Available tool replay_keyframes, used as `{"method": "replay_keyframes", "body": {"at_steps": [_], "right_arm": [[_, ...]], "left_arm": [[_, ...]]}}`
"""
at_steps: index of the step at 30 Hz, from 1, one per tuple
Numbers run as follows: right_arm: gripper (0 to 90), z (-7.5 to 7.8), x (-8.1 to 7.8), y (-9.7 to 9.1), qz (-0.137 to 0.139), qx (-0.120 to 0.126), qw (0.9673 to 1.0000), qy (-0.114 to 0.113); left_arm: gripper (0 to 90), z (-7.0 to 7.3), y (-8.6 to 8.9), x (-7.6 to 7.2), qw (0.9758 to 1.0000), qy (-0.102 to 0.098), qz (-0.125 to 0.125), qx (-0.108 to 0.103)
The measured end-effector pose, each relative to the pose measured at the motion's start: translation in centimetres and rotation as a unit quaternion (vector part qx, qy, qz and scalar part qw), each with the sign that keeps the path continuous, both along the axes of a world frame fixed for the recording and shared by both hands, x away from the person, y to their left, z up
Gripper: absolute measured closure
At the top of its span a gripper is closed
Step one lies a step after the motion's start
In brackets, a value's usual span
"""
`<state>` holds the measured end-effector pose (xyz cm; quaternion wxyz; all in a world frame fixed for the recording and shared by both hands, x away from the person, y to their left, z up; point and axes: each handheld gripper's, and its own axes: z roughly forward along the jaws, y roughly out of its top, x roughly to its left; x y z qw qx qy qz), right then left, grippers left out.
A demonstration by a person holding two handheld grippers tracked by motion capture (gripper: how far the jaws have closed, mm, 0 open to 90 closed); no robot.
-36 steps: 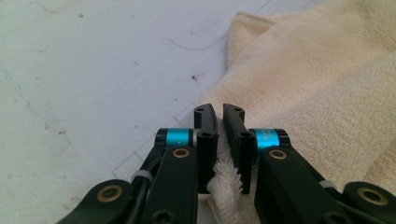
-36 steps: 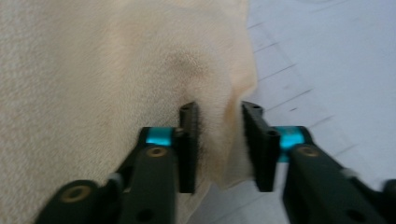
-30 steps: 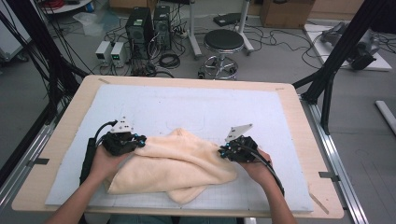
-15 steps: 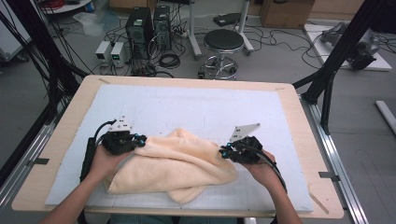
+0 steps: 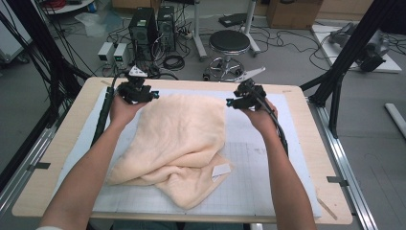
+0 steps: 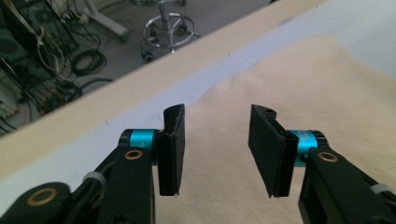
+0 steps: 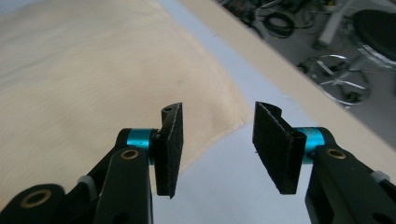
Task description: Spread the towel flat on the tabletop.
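Towel (image 5: 177,139) lengthwise — near-to-far (tag corner nearest)

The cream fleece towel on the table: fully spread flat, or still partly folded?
Partly folded: the cream fleece towel lies flat at its far edge, but its near end is doubled over and rumpled.

place: lab | signs: computer towers (image 5: 152,26), floor cables (image 5: 173,61), stool (image 5: 230,42), black frame (image 5: 352,48)

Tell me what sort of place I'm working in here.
Most likely a robotics or data-collection lab, not a home. Computer towers and tangled cables sit on the bare floor beyond the table, with a round stool and black rig frames around it.
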<state>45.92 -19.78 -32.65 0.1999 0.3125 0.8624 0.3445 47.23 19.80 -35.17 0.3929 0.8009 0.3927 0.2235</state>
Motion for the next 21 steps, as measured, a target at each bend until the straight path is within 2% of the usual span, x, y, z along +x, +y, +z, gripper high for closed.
{"method": "replay_keyframes", "body": {"at_steps": [2, 4, 6, 7, 9, 11, 13, 15, 17, 19, 21], "right_arm": [[52.4, -1.6, -1.1, 0.1, 0.019, 0.008, 0.9996, 0.019], [52.8, -3.0, -2.5, 0.2, 0.037, 0.015, 0.9989, 0.025], [51.9, -4.1, -4.2, 0.4, 0.053, 0.016, 0.9982, 0.025], [51.9, -4.4, -5.1, 0.5, 0.063, 0.027, 0.9973, 0.028], [51.6, -4.9, -6.8, 0.8, 0.082, 0.024, 0.9960, 0.027], [50.9, -4.9, -8.4, 1.0, 0.105, 0.034, 0.9936, 0.026], [50.3, -4.8, -9.9, 1.3, 0.125, 0.040, 0.9912, 0.016], [47.6, -4.7, -11.3, 1.5, 0.145, 0.043, 0.9885, 0.011], [45.2, -4.7, -12.4, 2.0, 0.165, 0.041, 0.9853, 0.017], [45.4, -4.8, -13.4, 2.6, 0.184, 0.043, 0.9819, 0.006], [44.9, -5.4, -13.8, 3.5, 0.194, 0.023, 0.9807, 0.007]], "left_arm": [[55.5, -1.3, 0.6, -1.1, 0.9998, 0.016, -0.008, -0.003], [55.0, -2.2, 1.2, -2.5, 0.9996, 0.018, -0.024, 0.001], [54.4, -2.7, 1.7, -4.0, 0.9991, 0.017, -0.037, -0.009], [53.4, -2.8, 1.9, -4.8, 0.9990, 0.016, -0.041, -0.012], [51.5, -2.9, 2.4, -6.5, 0.9980, 0.011, -0.059, -0.017], [50.9, -2.8, 2.7, -8.2, 0.9969, 0.006, -0.075, -0.023], [50.2, -2.8, 3.1, -10.2, 0.9952, -0.001, -0.091, -0.037], [49.1, -2.5, 3.4, -12.0, 0.9933, -0.005, -0.108, -0.043], [47.7, -2.3, 3.7, -13.9, 0.9905, -0.009, -0.124, -0.060], [46.8, -2.1, 3.7, -15.6, 0.9877, -0.010, -0.144, -0.059], [44.8, -2.1, 3.6, -16.9, 0.9843, -0.005, -0.164, -0.065]]}}
